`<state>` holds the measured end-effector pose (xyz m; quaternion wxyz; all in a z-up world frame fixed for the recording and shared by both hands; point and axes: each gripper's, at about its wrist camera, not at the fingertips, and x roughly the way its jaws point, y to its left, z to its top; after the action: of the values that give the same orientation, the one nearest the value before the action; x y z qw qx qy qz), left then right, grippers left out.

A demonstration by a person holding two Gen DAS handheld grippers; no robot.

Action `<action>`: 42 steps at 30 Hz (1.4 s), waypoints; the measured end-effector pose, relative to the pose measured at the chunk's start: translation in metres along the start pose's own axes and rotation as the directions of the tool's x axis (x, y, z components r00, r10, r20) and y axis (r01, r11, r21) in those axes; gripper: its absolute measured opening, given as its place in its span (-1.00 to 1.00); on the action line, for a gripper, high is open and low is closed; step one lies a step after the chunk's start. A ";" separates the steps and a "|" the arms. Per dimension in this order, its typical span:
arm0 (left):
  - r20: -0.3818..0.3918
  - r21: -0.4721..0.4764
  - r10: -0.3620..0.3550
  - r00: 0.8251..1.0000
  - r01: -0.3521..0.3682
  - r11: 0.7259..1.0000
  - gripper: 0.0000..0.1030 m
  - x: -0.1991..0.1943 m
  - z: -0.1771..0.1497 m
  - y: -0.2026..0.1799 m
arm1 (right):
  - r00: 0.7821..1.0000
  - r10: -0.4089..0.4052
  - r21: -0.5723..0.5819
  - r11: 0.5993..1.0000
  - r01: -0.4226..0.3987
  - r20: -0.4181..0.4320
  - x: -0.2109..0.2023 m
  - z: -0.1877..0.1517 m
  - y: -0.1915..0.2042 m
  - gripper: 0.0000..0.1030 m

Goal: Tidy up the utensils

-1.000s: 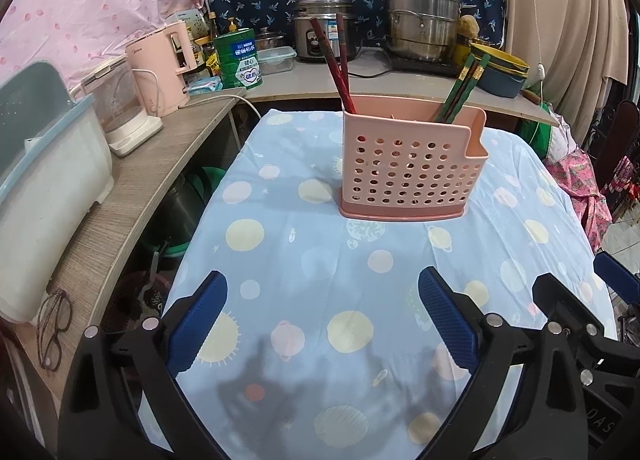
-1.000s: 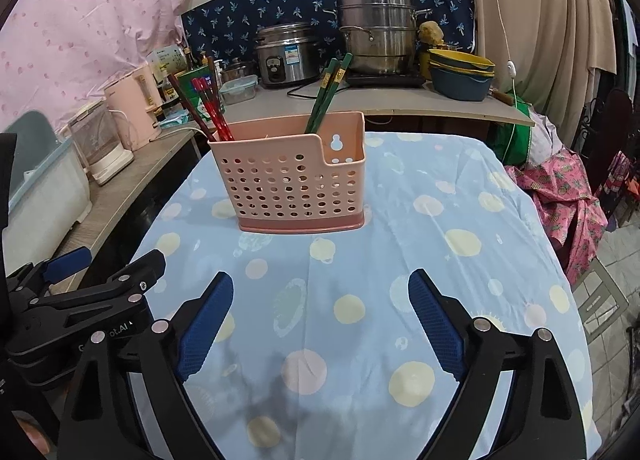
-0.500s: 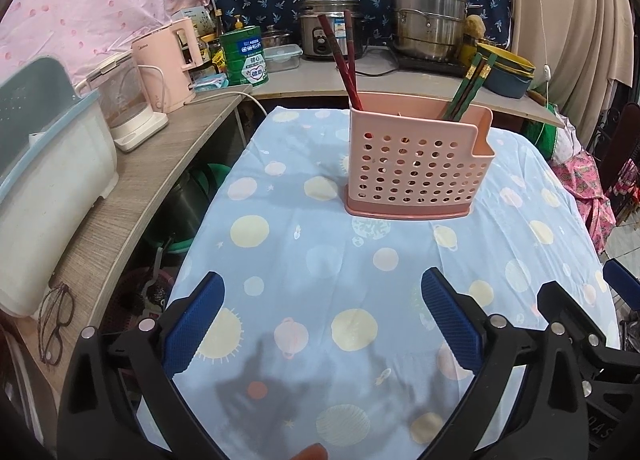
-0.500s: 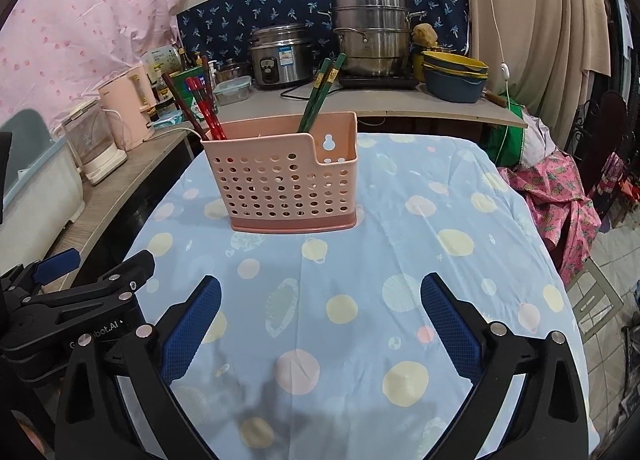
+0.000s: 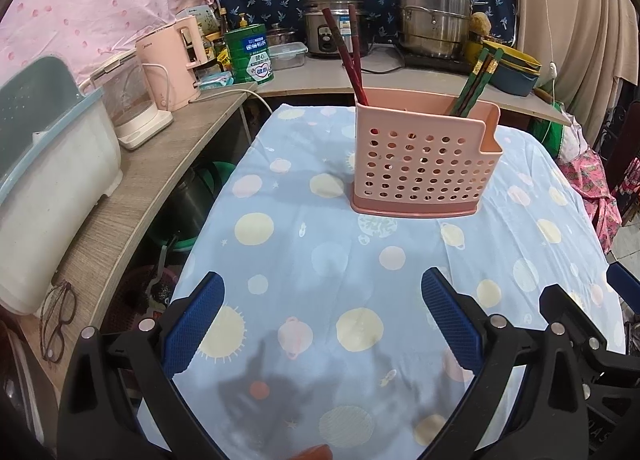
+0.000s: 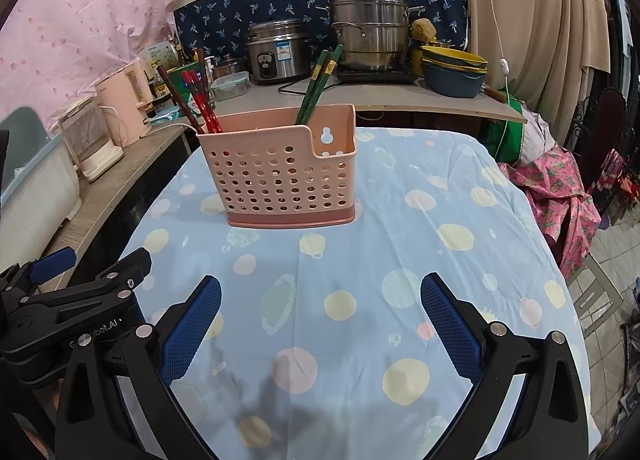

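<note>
The pink perforated utensil holder stands mid-table on the blue spotted tablecloth, red chopsticks and green chopsticks already sorted inside. No loose utensils show; sorting looks finished. Left gripper and right gripper hover near, spread wide, empty.

Pink perforated holder; red chopsticks, green chopsticks; blue dotted tablecloth.

Black tongs, blue textured pads, silver screws, partly hidden white lettering, perhaps a brand
</note>
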<state>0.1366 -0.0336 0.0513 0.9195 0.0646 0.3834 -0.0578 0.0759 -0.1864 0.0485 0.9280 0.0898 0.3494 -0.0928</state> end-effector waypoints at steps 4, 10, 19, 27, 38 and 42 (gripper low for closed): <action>-0.012 -0.014 0.005 1.000 -0.005 1.000 0.84 0.003 -0.001 0.001 | 1.000 0.002 -0.001 1.000 -0.002 -0.008 0.003 -0.002 0.001 0.87; -0.016 -0.014 0.018 1.000 -0.018 1.000 0.83 0.006 -0.001 0.002 | 1.000 0.003 -0.002 1.000 -0.003 -0.019 0.006 -0.003 0.004 0.87; -0.004 -0.001 0.025 1.000 -0.025 1.000 0.83 0.006 0.000 0.001 | 1.000 0.002 -0.002 1.000 -0.002 -0.019 0.006 -0.003 0.004 0.87; -0.008 0.002 0.021 1.000 -0.021 1.000 0.83 0.005 -0.001 0.000 | 1.000 0.002 -0.001 1.000 -0.002 -0.020 0.007 -0.003 0.004 0.87; -0.008 0.002 0.021 1.000 -0.021 1.000 0.83 0.005 -0.001 0.000 | 1.000 0.002 -0.001 1.000 -0.002 -0.020 0.007 -0.003 0.004 0.87; -0.011 0.003 0.021 1.000 -0.021 1.000 0.83 0.005 -0.001 0.000 | 1.000 0.002 0.000 1.000 -0.002 -0.021 0.007 -0.004 0.004 0.87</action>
<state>0.1393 -0.0340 0.0465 0.9179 0.0702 0.3876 -0.0481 0.0799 -0.1829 0.0415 0.9244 0.0912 0.3590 -0.0908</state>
